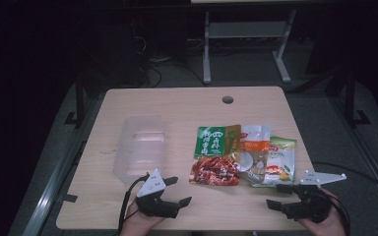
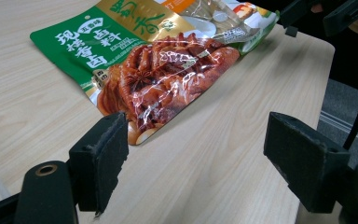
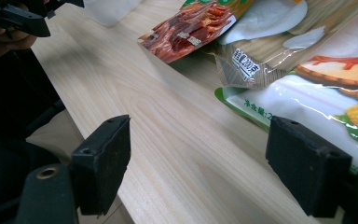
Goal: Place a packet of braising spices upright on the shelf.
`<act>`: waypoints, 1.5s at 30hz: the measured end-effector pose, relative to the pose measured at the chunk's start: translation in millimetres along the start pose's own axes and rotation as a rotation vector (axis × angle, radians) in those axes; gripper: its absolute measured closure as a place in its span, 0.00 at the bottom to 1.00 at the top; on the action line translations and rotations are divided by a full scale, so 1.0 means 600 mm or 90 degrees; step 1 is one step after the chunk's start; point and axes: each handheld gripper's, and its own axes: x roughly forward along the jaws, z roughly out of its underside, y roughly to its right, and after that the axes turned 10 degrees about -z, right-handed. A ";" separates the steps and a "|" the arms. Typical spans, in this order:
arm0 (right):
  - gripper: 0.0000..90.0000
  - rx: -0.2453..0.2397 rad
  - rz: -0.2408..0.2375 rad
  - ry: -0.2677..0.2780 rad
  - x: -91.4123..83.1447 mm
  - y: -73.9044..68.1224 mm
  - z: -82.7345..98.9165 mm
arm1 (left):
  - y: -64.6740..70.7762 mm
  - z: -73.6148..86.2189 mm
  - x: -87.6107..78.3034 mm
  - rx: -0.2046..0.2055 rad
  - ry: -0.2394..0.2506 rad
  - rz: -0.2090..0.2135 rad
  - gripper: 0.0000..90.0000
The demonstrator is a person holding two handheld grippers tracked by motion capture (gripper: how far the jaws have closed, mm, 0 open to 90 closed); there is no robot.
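The red and green food packet lies flat toward the near edge of the table, overlapping 2 more packets toward the right edge. The left gripper hovers just beside it, jaws open and empty, pointing right. The right gripper sits at the near right corner, open, pointing left.

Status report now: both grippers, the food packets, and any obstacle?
Left gripper open, empty. Right gripper open, empty. Red-green packet, middle packet, corn packet lying flat, untouched. Clear plastic bin at left, not in the way.

Glossy plastic sauce packet; matt wood-grain table; translucent plastic bin
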 end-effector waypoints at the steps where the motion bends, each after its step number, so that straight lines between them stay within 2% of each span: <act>1: 0.22 0.002 -0.001 0.001 -0.001 0.000 0.000 | -0.001 -0.003 0.002 0.001 -0.005 0.005 0.24; 10: 0.22 -0.002 -0.008 0.006 -0.002 0.000 -0.012 | -0.004 -0.019 0.009 -0.005 -0.013 0.019 0.24; 17: 0.25 -0.015 -0.007 0.007 -0.007 0.005 -0.046 | 0.000 -0.044 0.033 0.015 -0.022 0.026 0.26; 19: 0.27 -0.016 -0.010 0.008 -0.007 0.010 -0.069 | 0.003 -0.053 0.044 0.029 -0.026 0.021 0.28; 21: 0.27 -0.017 -0.011 0.008 -0.006 0.011 -0.076 | 0.004 -0.061 0.058 0.032 -0.030 0.026 0.29; 22: 0.29 -0.023 -0.012 0.006 -0.005 0.014 -0.090 | 0.005 -0.063 0.062 0.032 -0.033 0.026 0.32; 25: 0.30 -0.031 -0.012 0.002 0.000 0.017 -0.105 | 0.004 -0.068 0.080 0.042 -0.041 0.021 0.34; 28: 0.31 -0.033 -0.011 -0.009 0.010 0.021 -0.129 | 0.004 -0.067 0.098 0.034 -0.053 0.020 0.38; 29: 0.32 -0.037 -0.012 -0.015 0.018 0.021 -0.146 | 0.005 -0.067 0.103 0.035 -0.057 0.020 0.41; 30: 0.32 -0.037 -0.012 -0.015 0.018 0.021 -0.146 | 0.005 -0.065 0.108 0.035 -0.062 0.017 0.41; 33: 0.33 -0.040 -0.014 -0.035 0.037 0.026 -0.181 | -0.003 -0.061 0.123 0.047 -0.079 0.014 0.47; 35: 0.33 -0.040 -0.016 -0.037 0.040 0.028 -0.187 | -0.004 -0.060 0.128 0.040 -0.081 0.015 0.48; 38: 0.34 -0.028 -0.017 -0.057 0.065 0.041 -0.218 | -0.006 -0.056 0.137 0.035 -0.087 0.016 0.57; 41: 0.34 -0.021 -0.011 -0.070 0.076 0.047 -0.231 | -0.009 -0.051 0.145 0.032 -0.092 0.017 0.61; 42: 0.34 -0.009 -0.008 -0.083 0.091 0.058 -0.246 | -0.010 -0.049 0.147 0.035 -0.103 0.016 0.64; 43: 0.34 -0.009 -0.008 -0.083 0.091 0.058 -0.246 | -0.012 -0.047 0.149 0.036 -0.109 0.016 0.64; 45: 0.34 0.016 0.005 -0.107 0.113 0.078 -0.263 | -0.013 -0.043 0.153 0.021 -0.115 0.019 0.67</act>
